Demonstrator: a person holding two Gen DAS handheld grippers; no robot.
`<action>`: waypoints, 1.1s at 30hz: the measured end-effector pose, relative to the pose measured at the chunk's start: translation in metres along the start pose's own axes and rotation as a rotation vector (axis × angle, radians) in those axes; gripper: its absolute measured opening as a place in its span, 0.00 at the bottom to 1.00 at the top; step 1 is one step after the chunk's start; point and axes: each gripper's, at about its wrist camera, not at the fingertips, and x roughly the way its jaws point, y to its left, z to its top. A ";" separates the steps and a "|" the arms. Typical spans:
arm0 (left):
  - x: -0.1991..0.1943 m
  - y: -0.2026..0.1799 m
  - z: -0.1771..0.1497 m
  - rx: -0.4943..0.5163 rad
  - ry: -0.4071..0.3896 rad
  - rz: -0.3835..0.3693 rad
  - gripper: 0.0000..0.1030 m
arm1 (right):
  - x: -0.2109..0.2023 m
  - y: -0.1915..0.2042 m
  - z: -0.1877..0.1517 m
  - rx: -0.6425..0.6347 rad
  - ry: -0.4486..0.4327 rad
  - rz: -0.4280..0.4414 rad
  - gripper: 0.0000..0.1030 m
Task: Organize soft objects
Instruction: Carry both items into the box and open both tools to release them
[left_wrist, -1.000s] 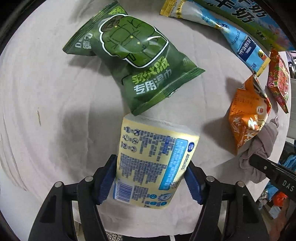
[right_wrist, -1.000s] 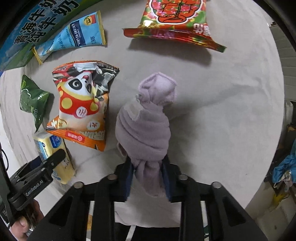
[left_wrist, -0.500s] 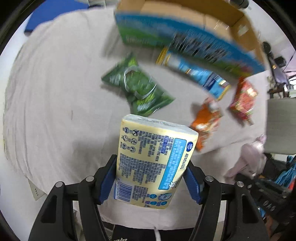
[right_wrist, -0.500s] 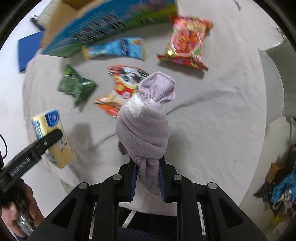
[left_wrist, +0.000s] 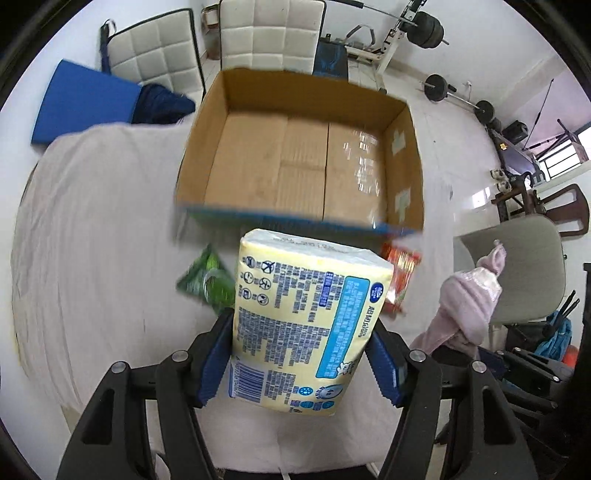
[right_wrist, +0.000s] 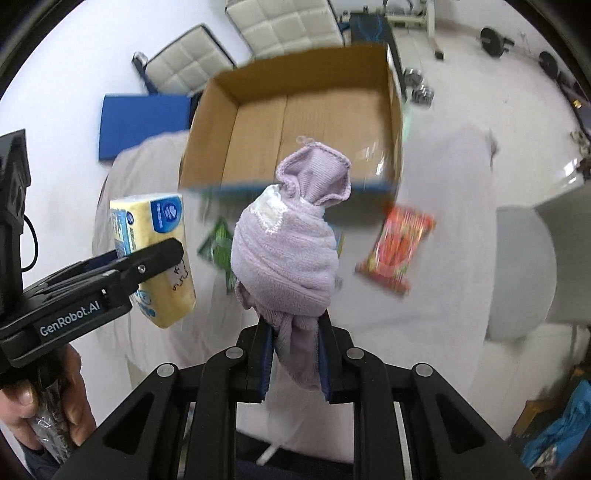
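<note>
Above the cloth-covered table (left_wrist: 92, 229), before an open cardboard box (left_wrist: 295, 162), a yellow tissue pack (left_wrist: 306, 325) was clamped between the left gripper (left_wrist: 301, 354) jaws, and a rolled purple cloth (right_wrist: 288, 254) was pinched in the right gripper (right_wrist: 294, 354).

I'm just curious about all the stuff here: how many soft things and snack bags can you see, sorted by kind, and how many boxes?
Yellow plastic-wrapped tissue pack: 1
Rolled lilac knitted cloth bundle: 1
Snack bags: 2, one green foil bag, one red foil bag
Open brown cardboard box: 1
Total: 5
Other bags may be hidden behind the held items.
</note>
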 end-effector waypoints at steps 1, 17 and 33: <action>0.002 0.000 0.015 0.002 0.004 -0.007 0.63 | 0.004 0.003 0.012 0.005 -0.009 -0.012 0.21; 0.127 0.000 0.208 -0.030 0.194 -0.118 0.62 | 0.129 -0.035 0.224 0.081 0.083 -0.083 0.21; 0.190 -0.001 0.248 -0.018 0.258 -0.116 0.63 | 0.218 -0.036 0.273 0.011 0.203 -0.142 0.54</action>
